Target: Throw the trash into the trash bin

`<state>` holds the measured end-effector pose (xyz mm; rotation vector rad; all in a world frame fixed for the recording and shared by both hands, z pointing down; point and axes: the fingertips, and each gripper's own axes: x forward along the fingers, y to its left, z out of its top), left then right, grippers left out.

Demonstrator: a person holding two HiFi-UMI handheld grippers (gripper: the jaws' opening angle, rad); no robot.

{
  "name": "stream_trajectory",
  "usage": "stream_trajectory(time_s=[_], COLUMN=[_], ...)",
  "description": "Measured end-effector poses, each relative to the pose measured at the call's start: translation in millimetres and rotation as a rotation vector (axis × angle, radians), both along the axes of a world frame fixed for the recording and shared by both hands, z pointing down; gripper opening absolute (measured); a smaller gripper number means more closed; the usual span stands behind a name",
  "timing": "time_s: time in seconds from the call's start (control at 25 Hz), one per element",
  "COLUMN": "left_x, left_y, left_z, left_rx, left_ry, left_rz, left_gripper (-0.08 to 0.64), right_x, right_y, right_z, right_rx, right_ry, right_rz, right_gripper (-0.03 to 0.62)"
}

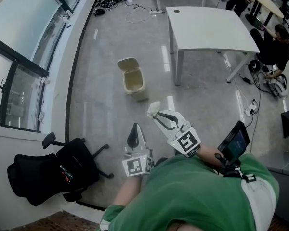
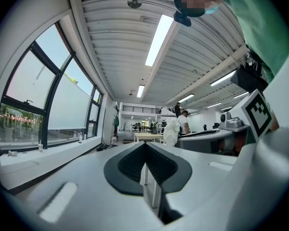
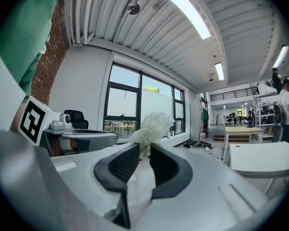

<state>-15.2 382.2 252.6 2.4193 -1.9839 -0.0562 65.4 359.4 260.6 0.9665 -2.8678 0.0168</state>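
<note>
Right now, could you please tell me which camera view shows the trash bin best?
The head view: the open trash bin stands whole on the floor, seen from above. Neither gripper view shows it; both look level across the room, towards windows and desks.

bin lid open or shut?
Open. In the head view the trash bin shows its hollow inside, with the lid flipped back behind it.

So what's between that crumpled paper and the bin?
Nothing; the head view shows only bare floor between the right gripper's crumpled paper and the open bin.
</note>
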Motion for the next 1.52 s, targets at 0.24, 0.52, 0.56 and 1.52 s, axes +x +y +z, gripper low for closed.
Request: stream_trajectory(time_s=[0.24,0.52,0.56,1.52], left_x=[14.4,24.1,25.9,-21.9], left_y=[-54.1,-99.8,-105.1,-230.5], left_z=[-2.0,-2.7,-2.1,3.3], left_rx=[-0.002,-0.004,-0.005,-0.033], left_ry=[-0.016,-0.037,-0.039,-0.004], left_rz=[0.005,-0.025,-0.03,0.043], left_gripper=[0.006,0.006,0.006,0.006], right_x=[12.8,23.6,25.5,-30.2], right_y=[-51.9,-99.6,-105.4,-217.5], right_z=[-4.2,-0.4,0.0,10.9], right_rx=[0.001,0.002,-0.001,-0.033], right_ry=[-0.02,-0.015,-0.016,0.027], right_rz=[0.0,-0.031,-0.034,0.016], right_gripper=[0.075,0.075,0.075,0.075])
